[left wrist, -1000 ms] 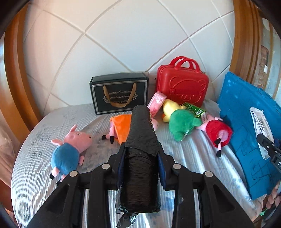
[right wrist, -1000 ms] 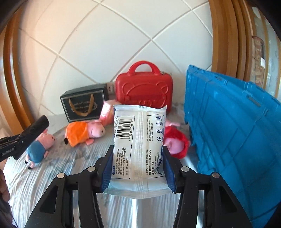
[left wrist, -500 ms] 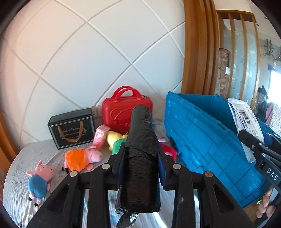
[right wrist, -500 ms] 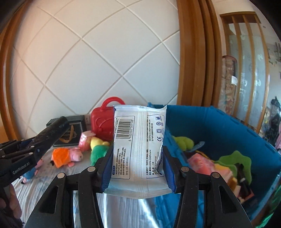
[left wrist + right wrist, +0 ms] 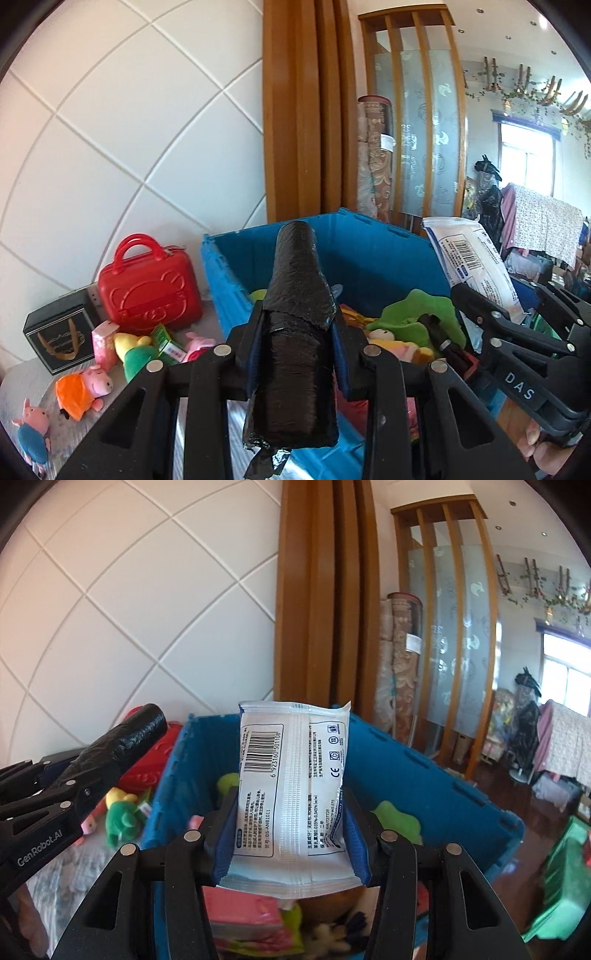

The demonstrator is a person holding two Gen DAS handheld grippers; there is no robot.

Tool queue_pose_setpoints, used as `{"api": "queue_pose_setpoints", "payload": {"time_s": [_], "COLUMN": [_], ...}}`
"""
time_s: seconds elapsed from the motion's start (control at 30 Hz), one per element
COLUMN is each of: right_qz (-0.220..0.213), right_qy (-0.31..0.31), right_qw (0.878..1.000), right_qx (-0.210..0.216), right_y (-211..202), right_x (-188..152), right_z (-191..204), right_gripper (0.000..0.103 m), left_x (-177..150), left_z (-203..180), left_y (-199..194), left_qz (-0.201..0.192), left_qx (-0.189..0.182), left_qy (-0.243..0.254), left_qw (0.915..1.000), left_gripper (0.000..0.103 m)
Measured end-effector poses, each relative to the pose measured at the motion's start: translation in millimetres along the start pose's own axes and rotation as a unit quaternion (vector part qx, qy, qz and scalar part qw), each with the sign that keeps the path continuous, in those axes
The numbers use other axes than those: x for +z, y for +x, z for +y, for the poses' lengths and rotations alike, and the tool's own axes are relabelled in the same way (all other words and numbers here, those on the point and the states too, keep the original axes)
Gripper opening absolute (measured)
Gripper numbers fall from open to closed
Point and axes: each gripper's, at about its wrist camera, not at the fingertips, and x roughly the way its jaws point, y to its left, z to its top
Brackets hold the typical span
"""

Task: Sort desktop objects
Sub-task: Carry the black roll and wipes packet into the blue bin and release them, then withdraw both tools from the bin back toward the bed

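Observation:
My left gripper (image 5: 295, 332) is shut on a black roll of bags (image 5: 295, 343) and holds it over the near edge of the blue crate (image 5: 369, 243). My right gripper (image 5: 291, 819) is shut on a white wipes packet (image 5: 291, 786) and holds it above the crate's (image 5: 424, 775) inside. The roll also shows at the left of the right wrist view (image 5: 122, 742), and the packet at the right of the left wrist view (image 5: 476, 266). The crate holds several soft toys and packets.
On the table left of the crate lie a red toy suitcase (image 5: 147, 291), a black gift box (image 5: 61, 339), a pink pack (image 5: 103, 341), a yellow-green plush (image 5: 135, 354) and pig plushes (image 5: 83, 389). A tiled wall and wooden frame stand behind.
Both grippers have swung right and risen from over the table to above the blue crate, each still holding its object. The crate's inside has come into view.

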Motion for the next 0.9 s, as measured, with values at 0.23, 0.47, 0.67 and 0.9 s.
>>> {"api": "queue_pose_setpoints", "payload": {"time_s": [0.23, 0.47, 0.67, 0.9], "right_qz": [0.023, 0.053, 0.038, 0.040], "right_qy": [0.006, 0.015, 0.007, 0.017], "right_qw": [0.999, 0.998, 0.998, 0.998], "right_qx": [-0.030, -0.036, -0.046, -0.051], "right_y": [34, 66, 62, 48], "right_x": [-3, -13, -14, -13], "right_z": [-60, -92, -89, -89], "right_gripper": [0.050, 0.055, 0.101, 0.103], "left_x": [10, 14, 12, 5], "left_z": [-63, -68, -53, -22], "left_y": [28, 31, 21, -11], "left_qz": [0.028, 0.045, 0.023, 0.000], "left_qx": [-0.029, -0.013, -0.003, 0.021], "left_qy": [0.025, 0.026, 0.005, -0.032], "left_qw": [0.9989, 0.9986, 0.9997, 0.9993], "left_gripper": [0.031, 0.051, 0.099, 0.103]}}
